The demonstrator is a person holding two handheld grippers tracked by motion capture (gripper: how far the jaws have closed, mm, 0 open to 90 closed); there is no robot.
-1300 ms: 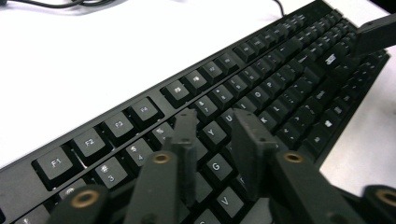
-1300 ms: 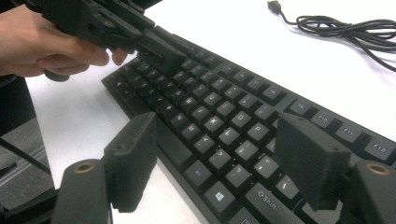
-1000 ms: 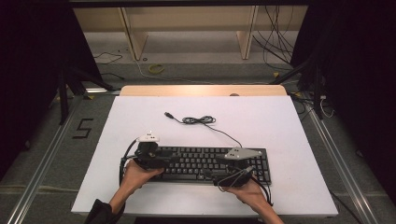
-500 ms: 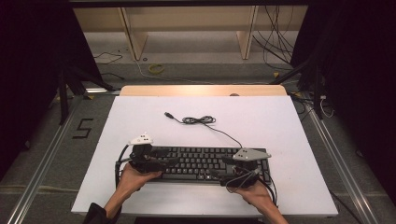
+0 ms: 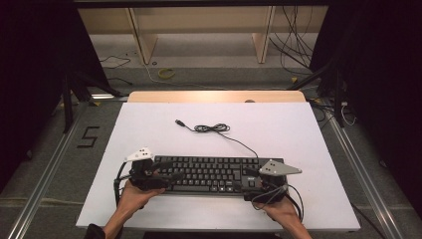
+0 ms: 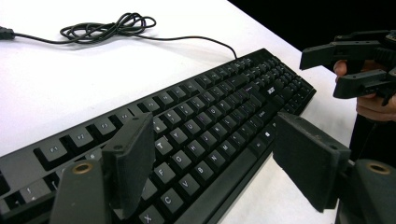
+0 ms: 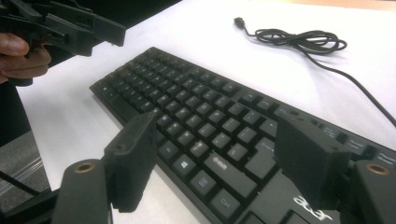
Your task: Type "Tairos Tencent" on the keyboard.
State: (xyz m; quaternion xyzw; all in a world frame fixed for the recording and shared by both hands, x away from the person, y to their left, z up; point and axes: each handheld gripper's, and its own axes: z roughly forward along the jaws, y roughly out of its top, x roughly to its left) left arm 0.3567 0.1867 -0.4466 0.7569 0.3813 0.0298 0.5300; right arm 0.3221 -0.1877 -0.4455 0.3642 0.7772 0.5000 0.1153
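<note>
White table holds a black keyboard and its coiled cable. Left gripper and right gripper hover at its ends, jaws apart, empty.

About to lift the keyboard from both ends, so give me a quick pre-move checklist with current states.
1. Left gripper open: ok, jaws apart above the keys.
2. Right gripper open: ok, jaws apart above the keys.
3. Either gripper closed on the keyboard: not ok, neither grips it.
4. Keyboard flat on the white table: ok.
5. Cable free: ok, loosely coiled behind the keyboard, plug end lying loose on the table.
6. Jaws lined up on the keyboard's edges: cannot tell.
</note>
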